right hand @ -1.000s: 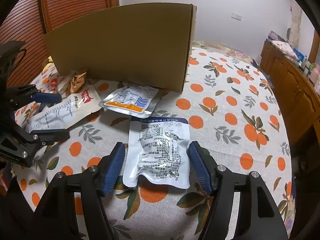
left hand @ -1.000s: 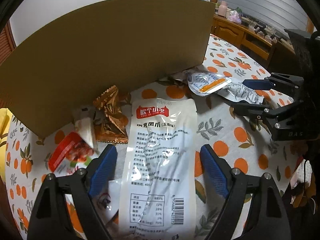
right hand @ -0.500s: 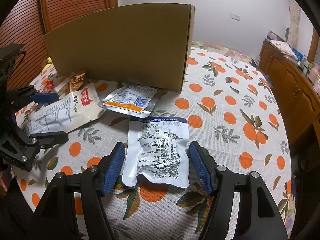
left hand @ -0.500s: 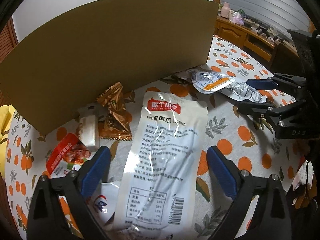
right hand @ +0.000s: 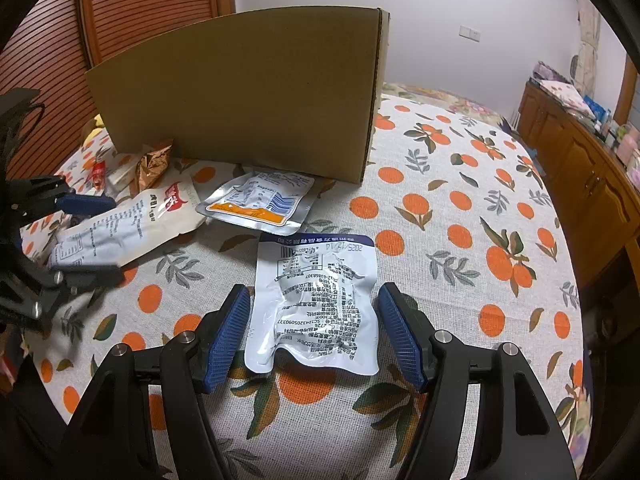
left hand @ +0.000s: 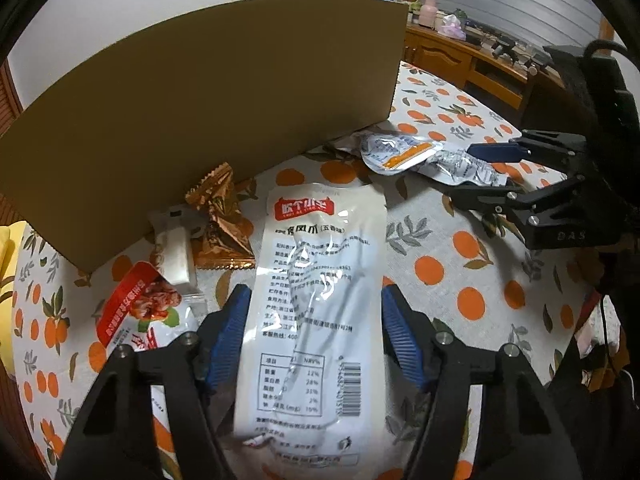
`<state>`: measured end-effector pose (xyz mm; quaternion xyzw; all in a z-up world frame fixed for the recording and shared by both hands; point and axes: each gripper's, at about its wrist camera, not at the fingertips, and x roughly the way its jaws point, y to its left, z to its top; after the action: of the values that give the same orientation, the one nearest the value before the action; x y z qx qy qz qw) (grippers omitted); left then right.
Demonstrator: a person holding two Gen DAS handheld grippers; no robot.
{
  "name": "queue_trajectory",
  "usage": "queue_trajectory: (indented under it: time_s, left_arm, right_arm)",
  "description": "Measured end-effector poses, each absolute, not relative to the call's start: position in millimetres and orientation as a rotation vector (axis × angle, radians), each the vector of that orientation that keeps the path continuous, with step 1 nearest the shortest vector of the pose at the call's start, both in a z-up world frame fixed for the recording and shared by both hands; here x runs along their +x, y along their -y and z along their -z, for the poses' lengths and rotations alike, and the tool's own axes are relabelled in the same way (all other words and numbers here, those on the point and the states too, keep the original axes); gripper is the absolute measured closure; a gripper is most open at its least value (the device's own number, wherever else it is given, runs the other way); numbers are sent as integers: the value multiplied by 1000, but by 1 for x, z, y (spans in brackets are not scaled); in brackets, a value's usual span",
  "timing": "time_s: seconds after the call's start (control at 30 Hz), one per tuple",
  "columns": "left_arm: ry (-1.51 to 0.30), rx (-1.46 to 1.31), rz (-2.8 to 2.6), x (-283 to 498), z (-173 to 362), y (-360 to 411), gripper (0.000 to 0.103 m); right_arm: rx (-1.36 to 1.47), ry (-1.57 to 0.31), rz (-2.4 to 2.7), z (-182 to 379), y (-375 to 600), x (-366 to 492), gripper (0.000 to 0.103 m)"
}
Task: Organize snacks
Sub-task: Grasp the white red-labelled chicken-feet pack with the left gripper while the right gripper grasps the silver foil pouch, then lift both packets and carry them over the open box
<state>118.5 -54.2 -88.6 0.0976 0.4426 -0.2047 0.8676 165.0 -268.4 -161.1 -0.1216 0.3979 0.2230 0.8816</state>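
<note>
A long white snack pouch (left hand: 316, 304) with a red label lies between the blue pads of my left gripper (left hand: 314, 340), whose jaws stand open around it. The pouch also shows in the right wrist view (right hand: 124, 228), with the left gripper (right hand: 80, 236) around it. A white and blue vacuum pouch (right hand: 320, 296) lies flat between the open pads of my right gripper (right hand: 314, 336). A silver and orange pouch (right hand: 260, 200) lies in front of the tall cardboard box (right hand: 240, 92). The right gripper (left hand: 504, 172) shows in the left wrist view.
A gold wrapper (left hand: 220, 224), a small white packet (left hand: 176, 252) and a red packet (left hand: 140, 308) lie by the box (left hand: 200, 112). The table has an orange-print cloth (right hand: 460, 220). A wooden cabinet (right hand: 580, 160) stands right; a slatted door (right hand: 120, 20) behind.
My left gripper has moved forward over the long white pouch and its jaws have narrowed around it. The right gripper and its pouch have barely moved.
</note>
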Motion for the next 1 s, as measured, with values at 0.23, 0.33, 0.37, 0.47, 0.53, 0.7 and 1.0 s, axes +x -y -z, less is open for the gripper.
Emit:
queue_trajectory:
  time_s: [0.23,0.33,0.37,0.47,0.53,0.7,1.0]
  left_arm:
    - [-892,190,433,110,89,53,46]
    - [-880,166,441,107,88,52,47]
    - [-876,155,439,106,88,50,47]
    - [-859,120,431,103,87,46,48]
    - [-844,107,430,101,84,44,48]
    - [-812,90,424,98,77,42,48]
    - [-751,53,413,93,62,35,48]
  right_arm:
    - [-253,-828,-465,161,268,165,35]
    - [-254,-828,-465,161,268,165,35]
    - [-254,-828,-465,161,268,165,35]
    - [-253,-828,-465,161,268,165,35]
    - [-254,-828,-465,161,268,165,35]
    - [-252,-832,-466,161,269,165,35]
    - [-264,-857,-467,160,266,165,34]
